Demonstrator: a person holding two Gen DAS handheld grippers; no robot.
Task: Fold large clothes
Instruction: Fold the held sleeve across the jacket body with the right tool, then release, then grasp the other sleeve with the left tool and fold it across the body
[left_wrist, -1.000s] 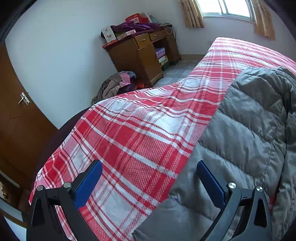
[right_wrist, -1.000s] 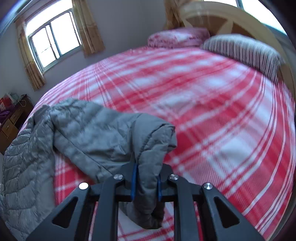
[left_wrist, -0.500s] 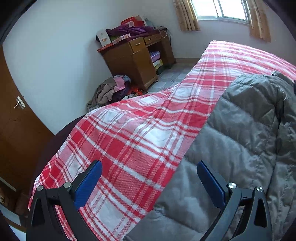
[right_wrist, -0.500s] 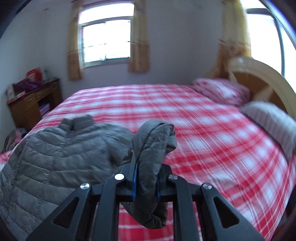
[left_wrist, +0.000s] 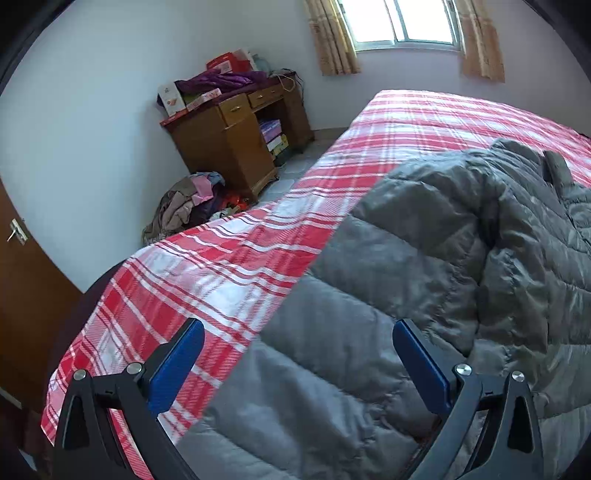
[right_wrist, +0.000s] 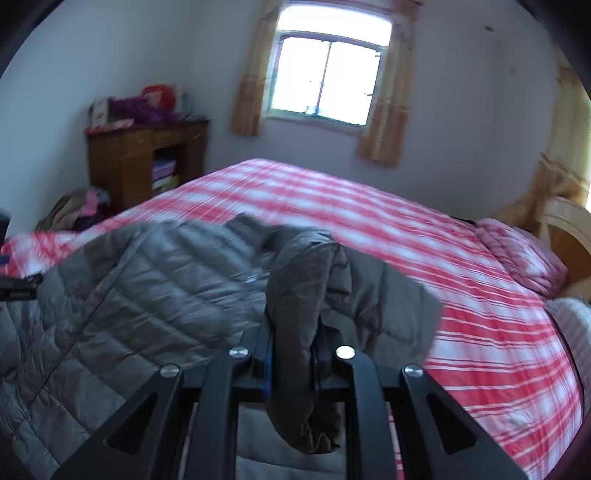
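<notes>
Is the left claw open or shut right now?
Open. The left claw has its blue pads spread wide apart above the grey jacket, with nothing gripped between them.

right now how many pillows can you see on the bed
2, both at the headboard end in the right wrist view: a pink patterned pillow near the wooden headboard, and a striped pillow at the frame's right edge, only partly visible. More may lie outside the frame.

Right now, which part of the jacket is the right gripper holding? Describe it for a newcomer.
On the red plaid bed lies a grey quilted puffer jacket. Its right sleeve rises off the body, pinched in the right gripper: the only raised, rolled-looking part.
</notes>
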